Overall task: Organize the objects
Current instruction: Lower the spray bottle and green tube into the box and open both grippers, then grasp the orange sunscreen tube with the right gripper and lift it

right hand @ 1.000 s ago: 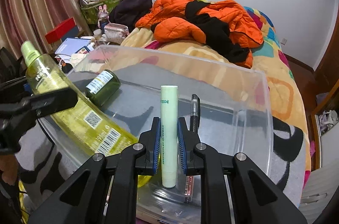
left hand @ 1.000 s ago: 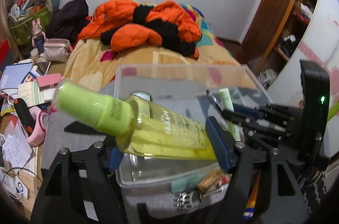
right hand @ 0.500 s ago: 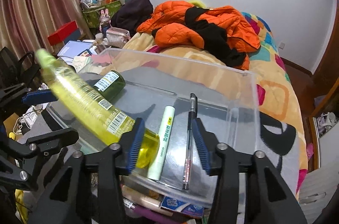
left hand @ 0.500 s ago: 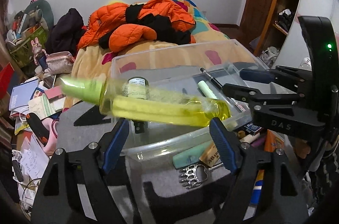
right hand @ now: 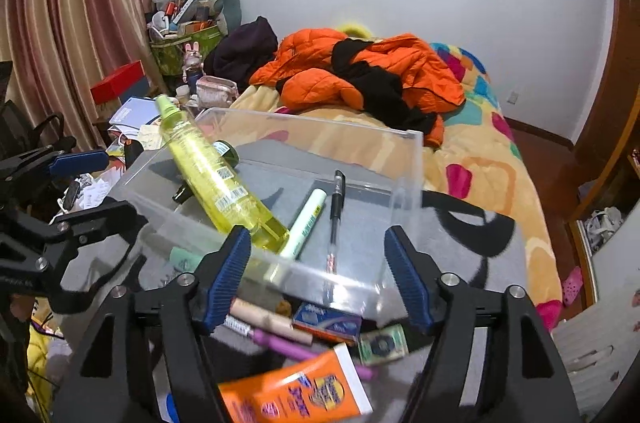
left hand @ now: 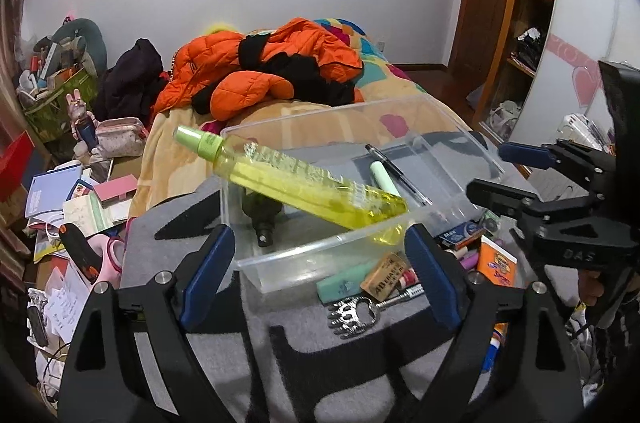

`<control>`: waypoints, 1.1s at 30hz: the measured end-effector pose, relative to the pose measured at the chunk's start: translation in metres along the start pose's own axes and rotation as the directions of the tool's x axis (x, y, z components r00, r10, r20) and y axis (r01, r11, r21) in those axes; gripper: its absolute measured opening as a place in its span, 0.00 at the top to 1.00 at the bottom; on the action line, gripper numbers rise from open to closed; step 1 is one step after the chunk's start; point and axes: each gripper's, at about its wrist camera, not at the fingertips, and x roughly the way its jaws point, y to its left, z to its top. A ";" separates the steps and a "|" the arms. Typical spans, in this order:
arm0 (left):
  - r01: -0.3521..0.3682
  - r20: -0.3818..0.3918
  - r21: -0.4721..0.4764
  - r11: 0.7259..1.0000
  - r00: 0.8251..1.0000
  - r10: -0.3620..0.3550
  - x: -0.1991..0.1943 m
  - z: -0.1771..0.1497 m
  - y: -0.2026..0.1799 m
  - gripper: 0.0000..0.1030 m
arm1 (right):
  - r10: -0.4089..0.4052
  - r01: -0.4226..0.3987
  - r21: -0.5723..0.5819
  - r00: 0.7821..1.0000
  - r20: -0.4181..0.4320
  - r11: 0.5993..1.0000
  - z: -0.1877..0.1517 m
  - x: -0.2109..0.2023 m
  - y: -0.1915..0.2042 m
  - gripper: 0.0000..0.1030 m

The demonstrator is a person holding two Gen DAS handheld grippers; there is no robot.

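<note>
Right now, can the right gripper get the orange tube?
Probably yes. The right gripper is open and holds nothing, and the orange tube lies on top of the clutter just under it, outside the clear bin, with nothing covering it.

Both wrist views overlook the clear bin (left hand: 352, 127) closely.

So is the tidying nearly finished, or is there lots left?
Partly. In the clear bin: yellow spray bottle lying tilted across it, dark green bottle, pale green tube, black pen. Left gripper and right gripper are open, empty. Orange tube and small items wait outside.
</note>
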 end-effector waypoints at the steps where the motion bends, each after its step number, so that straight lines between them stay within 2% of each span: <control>1: 0.001 -0.001 0.002 1.000 1.000 -0.001 0.000 -0.002 -0.001 0.15 | -0.005 0.005 0.002 1.000 0.001 1.000 -0.003 -0.003 0.001 0.31; 4: 0.021 -0.013 0.000 1.000 1.000 -0.021 0.001 -0.010 -0.006 0.15 | -0.005 0.005 0.020 1.000 -0.005 1.000 -0.015 -0.012 0.003 0.28; 10: 0.024 -0.083 0.004 1.000 0.996 -0.024 0.018 -0.030 -0.013 0.15 | 0.015 -0.010 0.053 0.996 -0.089 0.999 -0.048 -0.008 0.015 0.28; 14: 0.024 -0.127 -0.002 1.000 0.992 -0.024 0.028 -0.042 -0.017 0.15 | -0.042 0.043 0.005 0.991 -0.128 0.999 -0.062 0.005 0.027 0.28; 17: 0.027 -0.140 -0.005 1.000 0.990 -0.027 0.031 -0.047 -0.019 0.15 | -0.065 0.064 -0.009 0.987 -0.150 0.998 -0.072 0.010 0.027 0.28; 20: 0.018 -0.142 0.001 1.000 0.990 -0.018 0.037 -0.048 -0.022 0.15 | -0.050 0.055 0.028 0.987 -0.154 0.998 -0.079 0.008 0.019 0.23; 26: 0.022 -0.128 0.023 0.999 0.992 -0.019 0.045 -0.047 -0.032 0.15 | -0.093 0.107 0.071 0.979 -0.180 0.992 -0.090 0.001 -0.003 0.22; 29: 0.030 -0.123 0.049 0.998 0.992 -0.024 0.050 -0.045 -0.038 0.22 | -0.088 0.108 0.097 0.978 -0.190 0.990 -0.095 -0.006 -0.016 0.22; 33: 0.040 -0.144 0.055 0.998 0.989 -0.031 0.061 -0.041 -0.041 0.41 | -0.005 0.029 0.129 0.984 -0.180 0.991 -0.101 -0.021 -0.031 0.22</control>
